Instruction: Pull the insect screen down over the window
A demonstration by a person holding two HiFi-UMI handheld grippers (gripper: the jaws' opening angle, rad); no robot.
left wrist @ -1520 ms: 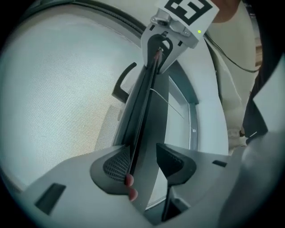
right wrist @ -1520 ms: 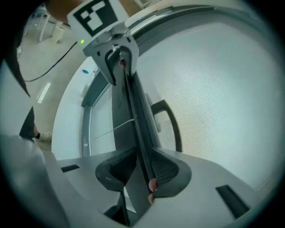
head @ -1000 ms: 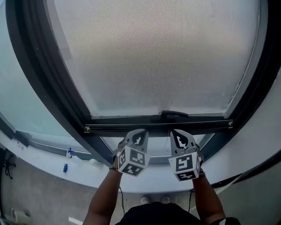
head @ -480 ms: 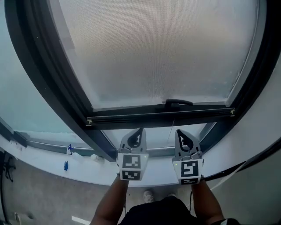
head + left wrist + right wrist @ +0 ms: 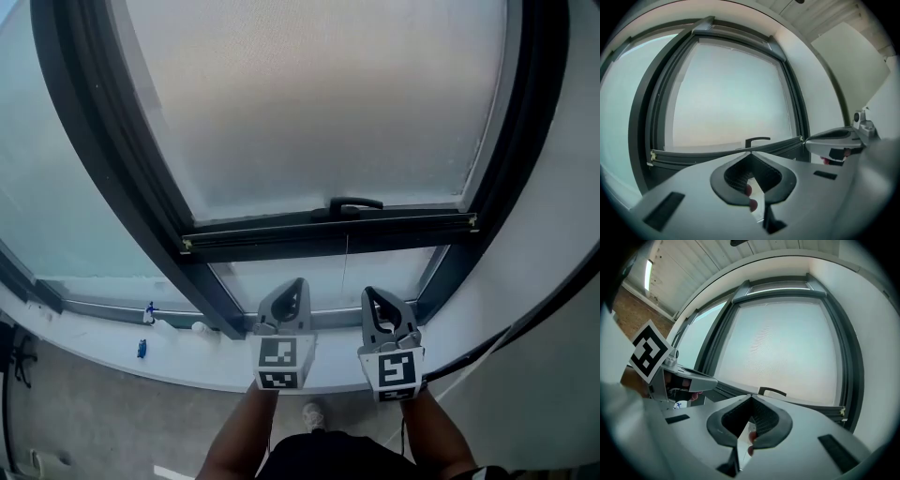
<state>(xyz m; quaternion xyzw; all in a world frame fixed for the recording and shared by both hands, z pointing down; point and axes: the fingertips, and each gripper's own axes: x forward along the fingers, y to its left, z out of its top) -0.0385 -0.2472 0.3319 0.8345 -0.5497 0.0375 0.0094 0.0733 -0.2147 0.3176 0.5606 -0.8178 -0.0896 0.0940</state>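
The insect screen (image 5: 319, 103) covers most of the window; its dark bottom bar (image 5: 281, 236) with a black handle (image 5: 345, 204) stops above a strip of bare glass (image 5: 309, 281). A thin cord (image 5: 346, 267) hangs from the bar. My left gripper (image 5: 298, 282) and right gripper (image 5: 371, 293) are side by side below the bar, both shut, empty and touching nothing. In the left gripper view the closed gripper (image 5: 750, 153) points at the handle (image 5: 757, 139). The right gripper view shows its closed gripper (image 5: 751, 395) below the handle (image 5: 772, 392).
A dark window frame (image 5: 103, 141) surrounds the screen, with another glass pane (image 5: 37, 206) to the left. The white sill (image 5: 112, 361) holds small blue items (image 5: 141, 350). A black cable (image 5: 487, 345) runs along the right wall. The person's shoe (image 5: 314, 412) shows on the floor.
Both grippers have drawn back and down from the bottom bar, where they were a second ago. The bar and handle sit higher in the view now.
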